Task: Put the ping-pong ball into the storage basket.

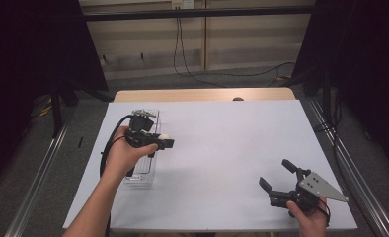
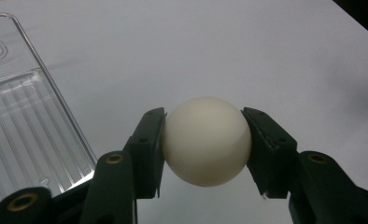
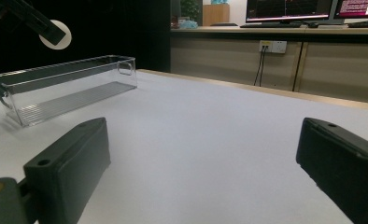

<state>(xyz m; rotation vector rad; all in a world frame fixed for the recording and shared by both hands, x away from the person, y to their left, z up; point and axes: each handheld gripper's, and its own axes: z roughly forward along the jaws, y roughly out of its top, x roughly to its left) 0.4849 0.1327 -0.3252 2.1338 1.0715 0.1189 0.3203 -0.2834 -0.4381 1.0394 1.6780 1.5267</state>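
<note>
From the high view, the left gripper (image 1: 166, 139) is held up above the table (image 1: 222, 148), right next to a clear plastic bin (image 1: 142, 173) on the left side of the white tabletop. A small white ball (image 1: 165, 137) peeks out at its tip, up off the table and just to the right of the bin. The right gripper (image 1: 277, 174) sits low near the front right corner, well away from all that, jaws spread wide with nothing between them.

Left gripper view is pretty clear: the ball (image 2: 206, 141) is pinched between the two black jaws, one pad pressing on each side, so it's a firm grip. The bin (image 2: 28, 121) is off to the left with its ribbed bottom showing, white table underneath.

Right gripper view: both jaws stand far apart with just bare table between them. Further off on the left is the bin (image 3: 63, 88), and above it the ball (image 3: 56, 33) hanging in the left gripper (image 3: 51, 32).
</note>
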